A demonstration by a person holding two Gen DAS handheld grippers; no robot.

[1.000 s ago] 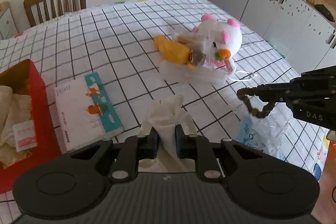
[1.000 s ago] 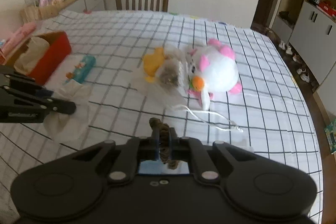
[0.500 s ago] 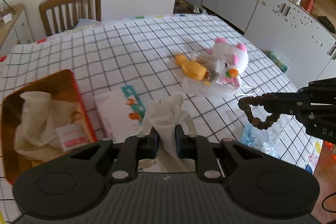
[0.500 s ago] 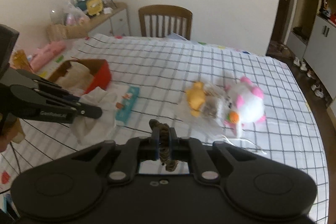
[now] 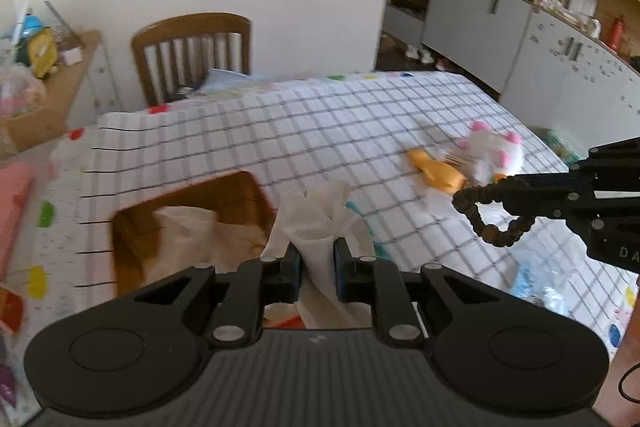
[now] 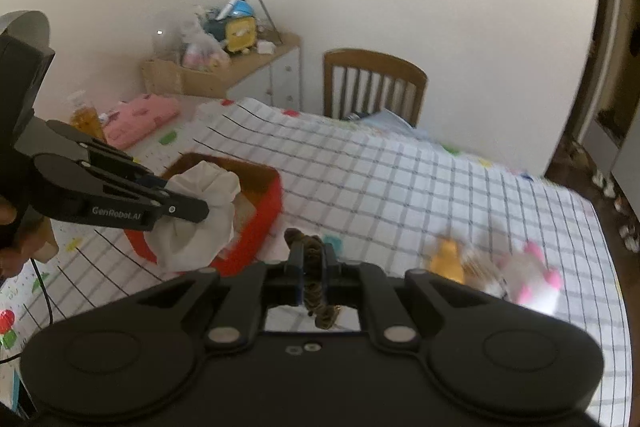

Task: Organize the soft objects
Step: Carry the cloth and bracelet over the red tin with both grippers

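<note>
Both claws now higher, white cloth [image 5: 316,223] between left claw [image 5: 317,261] pads, seemingly over red box [image 6: 264,219].

surface: I see a table [image 5: 320,131] under a white black-grid cloth | near left: red box [image 6: 264,215] with pale cloth inside | beside it: teal-edged tissue pack [image 6: 334,241], mostly hidden | far right: yellow plush [image 5: 438,171] touching white-pink plush [image 5: 494,155] | near right edge: crumpled clear bag [image 5: 548,283]
</note>
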